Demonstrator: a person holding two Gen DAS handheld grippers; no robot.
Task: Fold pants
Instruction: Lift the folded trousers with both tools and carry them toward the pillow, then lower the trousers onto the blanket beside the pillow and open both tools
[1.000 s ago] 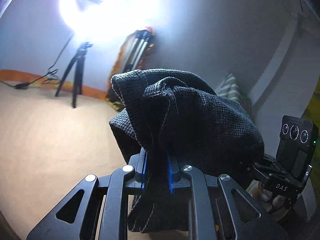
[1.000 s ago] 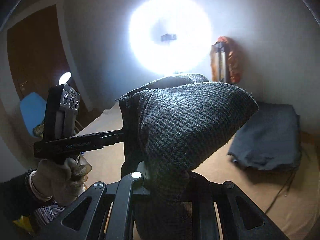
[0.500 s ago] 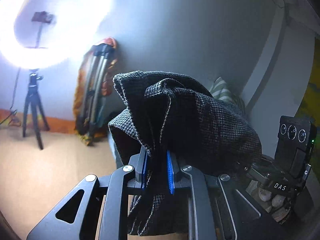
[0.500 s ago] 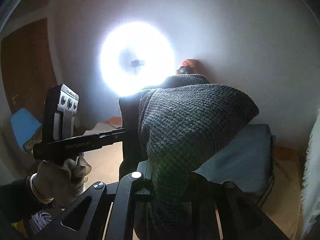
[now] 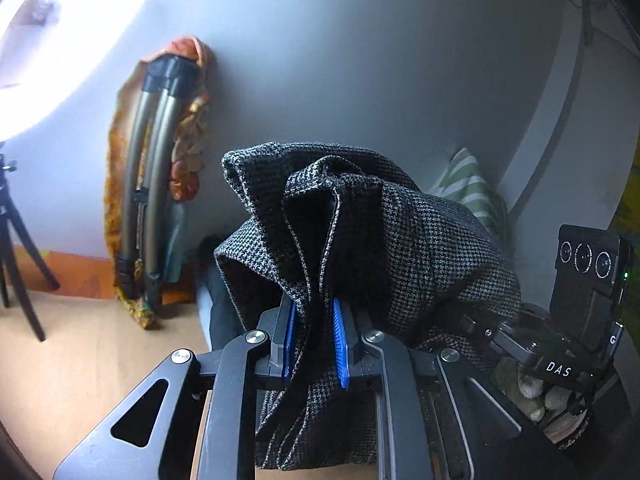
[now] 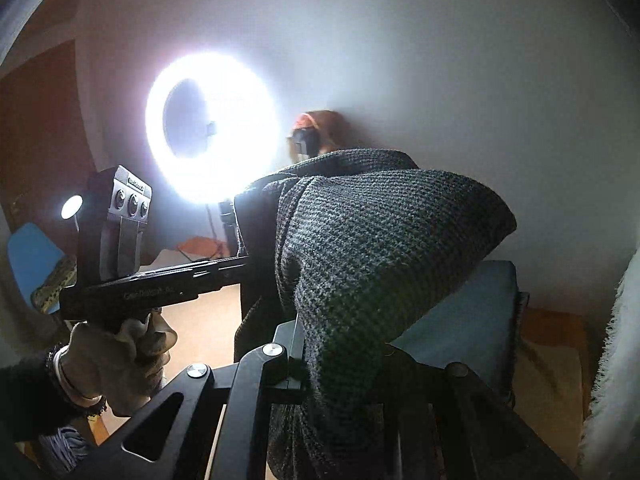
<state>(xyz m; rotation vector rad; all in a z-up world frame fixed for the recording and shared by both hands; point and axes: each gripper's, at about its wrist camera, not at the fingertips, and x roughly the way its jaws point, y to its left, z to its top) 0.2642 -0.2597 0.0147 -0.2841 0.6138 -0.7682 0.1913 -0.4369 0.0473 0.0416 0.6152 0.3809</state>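
Observation:
Dark grey houndstooth pants (image 5: pixel 400 240) hang bunched in the air between both grippers. My left gripper (image 5: pixel 314 340) is shut on a fold of them, with the cloth squeezed between its blue pads (image 5: pixel 339 344). In the right wrist view the same pants (image 6: pixel 380 248) drape over my right gripper (image 6: pixel 340 364), which is shut on the fabric; its fingertips are hidden under the cloth. Each view shows the other gripper beside the bundle: the right one (image 5: pixel 576 312) in a hand, and the left one (image 6: pixel 132 288) in a gloved hand (image 6: pixel 120 356).
A lit ring light (image 6: pixel 212 128) on a tripod (image 5: pixel 16 264) stands by the white wall. A folded tripod wrapped in orange cloth (image 5: pixel 156 184) leans there too. Folded dark blue fabric (image 6: pixel 472 312) lies on the tan surface (image 5: pixel 100 360). A green striped cushion (image 5: pixel 472 196) is behind.
Both grippers have carried the held pants sideways to the right; the ring light and tripods have slid left in both views, and the folded blue fabric is now closer under the right gripper.

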